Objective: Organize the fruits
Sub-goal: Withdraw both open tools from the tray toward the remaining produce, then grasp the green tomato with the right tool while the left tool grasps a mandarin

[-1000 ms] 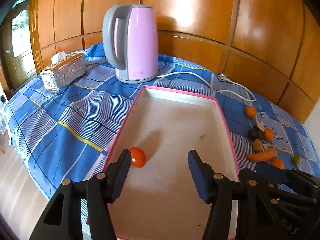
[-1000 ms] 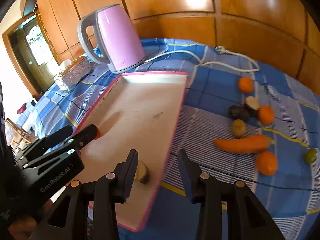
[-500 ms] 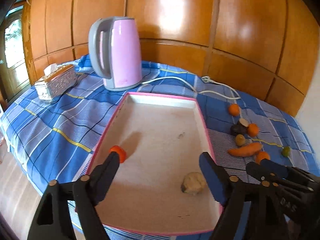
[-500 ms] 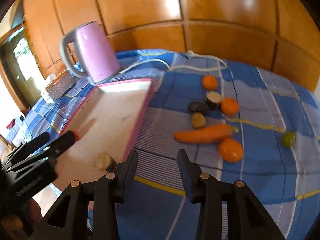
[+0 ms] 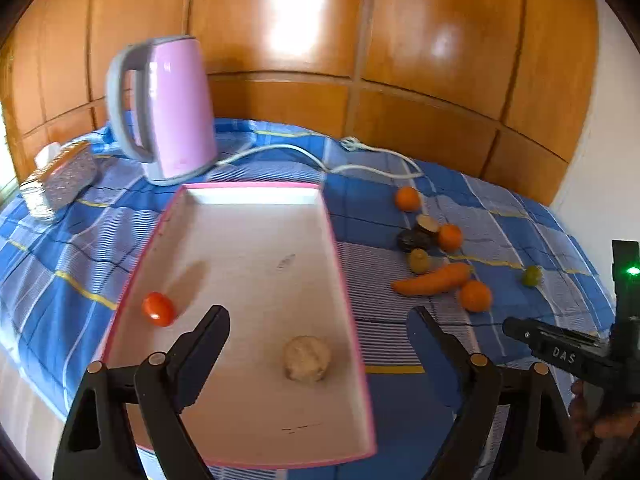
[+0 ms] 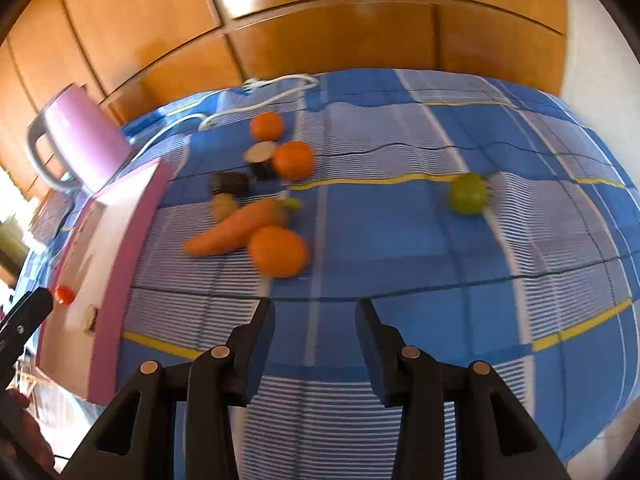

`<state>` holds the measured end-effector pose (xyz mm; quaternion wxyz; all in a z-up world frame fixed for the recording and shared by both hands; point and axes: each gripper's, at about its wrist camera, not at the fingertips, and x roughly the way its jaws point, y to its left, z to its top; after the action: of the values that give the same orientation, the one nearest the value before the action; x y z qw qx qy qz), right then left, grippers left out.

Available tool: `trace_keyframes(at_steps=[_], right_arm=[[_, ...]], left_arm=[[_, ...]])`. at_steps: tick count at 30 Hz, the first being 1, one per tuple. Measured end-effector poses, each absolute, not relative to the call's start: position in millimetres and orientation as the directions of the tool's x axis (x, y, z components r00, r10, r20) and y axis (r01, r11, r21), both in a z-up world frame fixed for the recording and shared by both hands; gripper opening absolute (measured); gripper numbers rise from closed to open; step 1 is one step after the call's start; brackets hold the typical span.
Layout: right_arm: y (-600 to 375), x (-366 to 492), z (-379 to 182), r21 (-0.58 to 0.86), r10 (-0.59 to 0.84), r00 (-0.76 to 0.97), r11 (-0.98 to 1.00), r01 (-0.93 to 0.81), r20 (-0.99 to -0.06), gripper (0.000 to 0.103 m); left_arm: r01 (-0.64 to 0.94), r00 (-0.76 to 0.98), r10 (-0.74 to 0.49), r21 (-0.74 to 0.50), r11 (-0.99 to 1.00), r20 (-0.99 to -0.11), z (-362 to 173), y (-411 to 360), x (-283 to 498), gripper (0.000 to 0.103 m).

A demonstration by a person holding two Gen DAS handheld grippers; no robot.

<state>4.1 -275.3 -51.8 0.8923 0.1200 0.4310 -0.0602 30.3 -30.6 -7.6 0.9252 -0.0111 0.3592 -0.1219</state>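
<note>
Left wrist view: the left claw [image 5: 320, 328] hangs over the near end of the pink-rimmed tray [image 5: 348, 280], pointing down at it. Its jaws have just been opening and now stand wide, released, with nothing gripped. The beige lump [image 5: 307, 358] lies on the tray floor between the fingers but untouched; the tomato [image 5: 158, 309] sits by the tray's left wall, just outside the left finger. The unsorted pile lies on the blue checked cloth [image 5: 500, 220] to the right of the tray: a carrot [image 5: 432, 279], three oranges [image 5: 474, 295], dark pieces [image 5: 412, 239] and a green fruit [image 5: 532, 275] a little apart. The right claw's body shows at the right edge, beside that pile. A pink kettle [image 5: 168, 108] stands behind the tray.

Right wrist view: the right claw [image 6: 316, 324] tilts down over bare cloth, jaws narrowly parted and empty. The image is smeared, so fine detail is soft. The nearest orange [image 6: 278, 257] lies straight ahead, just beyond and slightly left of the fingertips, touching the carrot, whose long axis runs from lower left to upper right, across the claw's line. The green fruit sits ahead to the right, well apart from the rest.

Judged from this, the right hand is nearer the pile, and the nearest orange looks like the next pick; the jaws seem to need more opening to take it.
</note>
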Motion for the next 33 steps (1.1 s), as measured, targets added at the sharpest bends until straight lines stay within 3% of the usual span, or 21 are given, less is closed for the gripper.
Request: trace_keyframes(at_steps=[3,15,21,24,27,33], right_arm=[[-289.0,-0.7,-53.5,0.161,-0.033,0.62,0.954,0.254,-0.784,0.042],[-317.2,-4.9,-60.2,0.143,-0.088,0.61,0.937,0.32,-0.788,0.042],[-329.7,-2.9,-56.7,0.132,-0.114,0.613,0.931,0.341,-0.781,0.042],[-339.7,-0.8,-53.1,0.145,-0.12,0.622,0.922,0.358,-0.774,0.044],[-350.2,2.7,-50.0,0.161,-0.121,0.633,0.916,0.369,-0.764,0.055],[-372.2,21.1,-43.8,0.153,-0.152,0.64,0.906,0.396,-0.753,0.055]], left_arm=[[0.255,0.7,-0.25,-0.093,0.962,-0.668,-8.3,-43.3,31.4,0.083],[0.39,0.621,-0.362,-0.126,0.912,-0.695,-18.5,-87.7,38.5,0.079],[0.44,0.554,-0.411,-0.164,0.883,-0.724,-28.3,-113.8,50.3,0.059],[0.461,0.533,-0.419,-0.163,0.872,-0.735,-32.4,-128.7,53.2,0.059],[0.479,0.524,-0.42,-0.152,0.865,-0.741,-35.7,-146.4,56.2,0.06],[0.504,0.499,-0.419,-0.139,0.852,-0.759,-45.4,-172.7,66.8,0.061]])
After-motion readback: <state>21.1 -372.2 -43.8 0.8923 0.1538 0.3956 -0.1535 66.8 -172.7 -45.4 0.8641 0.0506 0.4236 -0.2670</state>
